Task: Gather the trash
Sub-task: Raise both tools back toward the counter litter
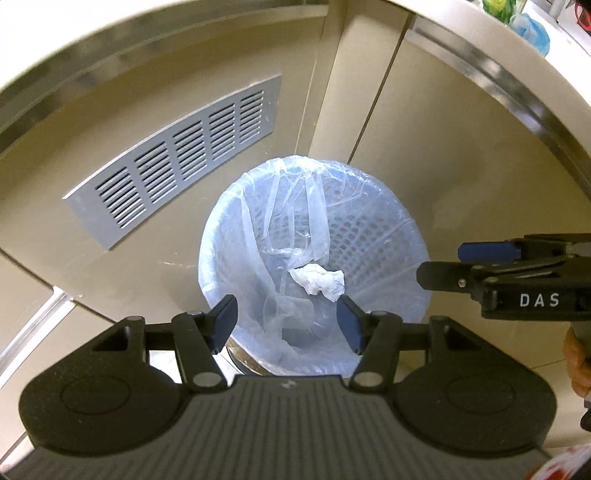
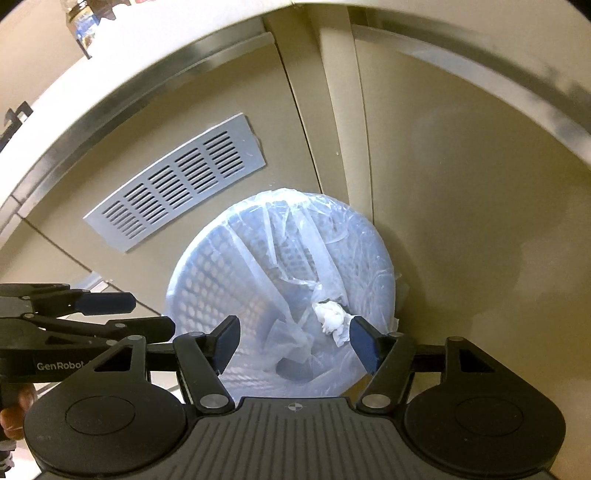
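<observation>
A round perforated waste bin (image 1: 376, 236) (image 2: 207, 288) lined with a clear bluish bag stands on the floor against beige cabinets. A crumpled white paper wad (image 1: 319, 282) (image 2: 332, 319) shows inside the bin's mouth, over the bag's folds. My left gripper (image 1: 288, 317) (image 2: 147, 315) hangs above the bin's near rim, open, with nothing between its blue pads. My right gripper (image 2: 294, 338) (image 1: 450, 264) is beside it over the bin, also open and holding nothing. The wad lies below both, touching neither.
A grey vent grille (image 1: 173, 162) (image 2: 177, 177) sits in the cabinet front left of the bin. A cabinet corner post (image 1: 332, 110) rises behind the bin. The counter edge (image 1: 517, 74) curves overhead, with colourful items (image 1: 532, 29) on it. A person's hand (image 1: 578, 362) holds the right gripper.
</observation>
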### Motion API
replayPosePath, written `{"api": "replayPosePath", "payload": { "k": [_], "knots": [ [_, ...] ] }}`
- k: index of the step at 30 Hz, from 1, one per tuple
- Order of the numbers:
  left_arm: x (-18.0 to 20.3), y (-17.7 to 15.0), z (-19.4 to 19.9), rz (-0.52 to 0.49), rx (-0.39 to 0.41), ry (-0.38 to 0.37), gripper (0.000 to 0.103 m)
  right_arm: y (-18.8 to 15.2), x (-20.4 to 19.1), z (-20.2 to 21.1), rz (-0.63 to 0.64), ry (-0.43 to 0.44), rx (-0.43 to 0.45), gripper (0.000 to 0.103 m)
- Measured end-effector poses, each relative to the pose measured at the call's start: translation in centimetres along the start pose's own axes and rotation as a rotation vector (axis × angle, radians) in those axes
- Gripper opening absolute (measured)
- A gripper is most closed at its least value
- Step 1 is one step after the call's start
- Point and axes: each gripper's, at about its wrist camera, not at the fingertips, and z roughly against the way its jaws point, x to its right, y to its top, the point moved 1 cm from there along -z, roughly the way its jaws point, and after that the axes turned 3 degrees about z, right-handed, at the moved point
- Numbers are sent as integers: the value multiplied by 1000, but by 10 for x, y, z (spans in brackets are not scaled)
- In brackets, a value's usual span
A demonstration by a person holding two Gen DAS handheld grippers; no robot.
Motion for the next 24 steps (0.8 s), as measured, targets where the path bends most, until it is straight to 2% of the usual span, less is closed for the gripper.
{"api": "replayPosePath", "payload": {
  "k": [7,17,24],
  "knots": [
    [6,4,36,39,33,13,56,9,-8,35,17,36,36,66],
    [23,16,84,44,104,26,56,21,-17,81,48,60,97,66],
    [36,30,116,31,170,50,56,32,-8,122,40,65,195,66]
  ]
}}
